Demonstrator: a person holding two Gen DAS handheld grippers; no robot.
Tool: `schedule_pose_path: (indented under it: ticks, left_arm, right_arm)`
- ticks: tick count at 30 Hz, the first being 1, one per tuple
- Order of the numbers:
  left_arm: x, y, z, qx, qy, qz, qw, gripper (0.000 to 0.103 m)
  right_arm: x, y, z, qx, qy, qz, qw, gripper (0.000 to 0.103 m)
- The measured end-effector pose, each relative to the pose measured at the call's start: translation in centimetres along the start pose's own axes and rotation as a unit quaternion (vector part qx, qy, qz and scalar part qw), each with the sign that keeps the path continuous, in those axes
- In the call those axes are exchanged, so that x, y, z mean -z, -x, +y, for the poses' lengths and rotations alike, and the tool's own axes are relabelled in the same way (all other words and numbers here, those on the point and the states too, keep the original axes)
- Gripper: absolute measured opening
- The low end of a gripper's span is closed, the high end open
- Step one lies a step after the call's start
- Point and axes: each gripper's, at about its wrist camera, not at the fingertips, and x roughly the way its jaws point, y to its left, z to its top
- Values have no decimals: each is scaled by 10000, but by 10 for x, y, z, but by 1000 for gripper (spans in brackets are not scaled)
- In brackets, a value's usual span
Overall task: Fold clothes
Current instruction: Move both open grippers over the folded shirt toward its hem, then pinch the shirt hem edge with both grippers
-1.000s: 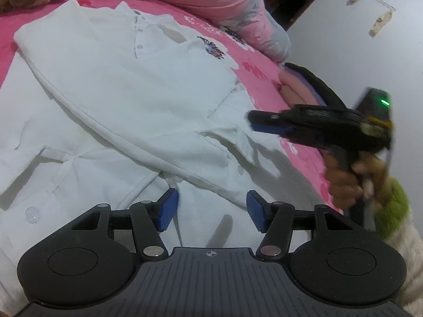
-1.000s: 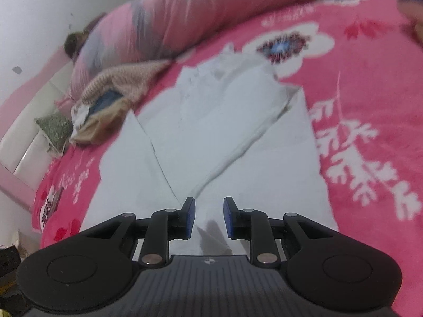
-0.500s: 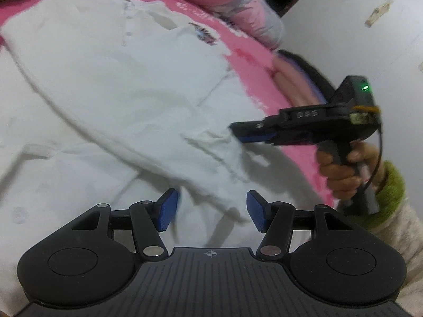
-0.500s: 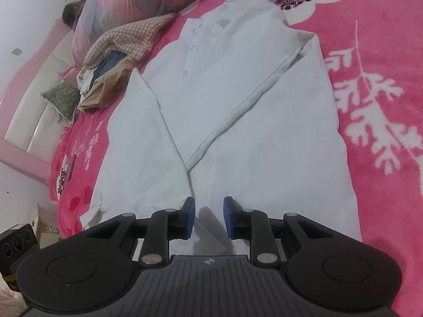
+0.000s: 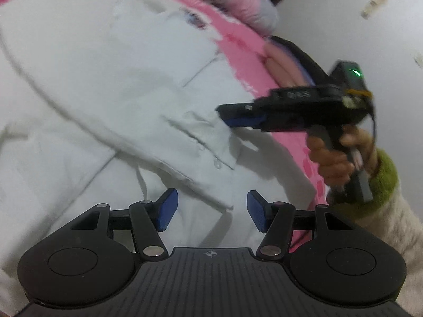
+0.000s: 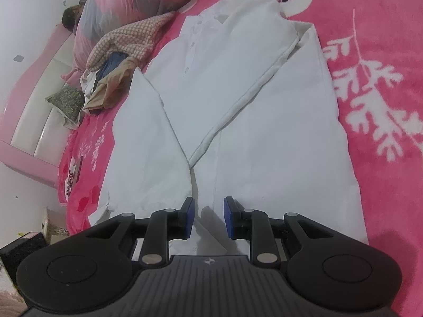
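Note:
A white button-up shirt (image 6: 238, 111) lies flat on the pink floral bedspread (image 6: 383, 52), both sleeves folded across its front. In the left wrist view the shirt (image 5: 105, 79) fills the frame, and a sleeve cuff (image 5: 208, 155) crosses it diagonally. My left gripper (image 5: 211, 210) is open just above the end of that sleeve, with nothing between its fingers. My right gripper (image 6: 208, 216) hovers over the shirt's bottom hem, narrowly open and holding nothing. Held by a hand, the right gripper (image 5: 224, 113) also shows side-on over the shirt's right edge in the left wrist view.
A pile of other clothes (image 6: 113, 79) and a green cushion (image 6: 66, 100) lie left of the shirt's collar. A pink and grey quilt (image 6: 127, 5) lies by the pink headboard (image 6: 34, 100). A white wall (image 5: 370, 26) stands past the bed's edge. A dark box (image 6: 18, 248) is on the floor.
My right gripper has pulled back toward the hem, so the whole shirt now shows. My left gripper has shifted closer to the folded sleeve's end. Neither jaw gap has changed.

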Motion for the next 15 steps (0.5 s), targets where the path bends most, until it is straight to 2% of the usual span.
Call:
schedule_pose_path:
  ticks: [6, 9, 11, 15]
  left_arm:
    - [-4, -3, 5, 20, 282, -187, 9994, 56]
    - [-4, -5, 7, -32, 373, -222, 9991, 51]
    - [-5, -7, 8, -94, 436, -240, 9987, 41]
    - [-6, -10, 9, -218, 560, -276, 9978, 29]
  right_arm:
    - [0, 0, -7, -268, -159, 69, 9995, 26]
    - [0, -4, -11, -381, -273, 124, 9988, 26]
    - [-1, -7, -14, -458, -349, 163, 9982, 26]
    - [2, -10, -12, -656, -367, 287, 9968, 26]
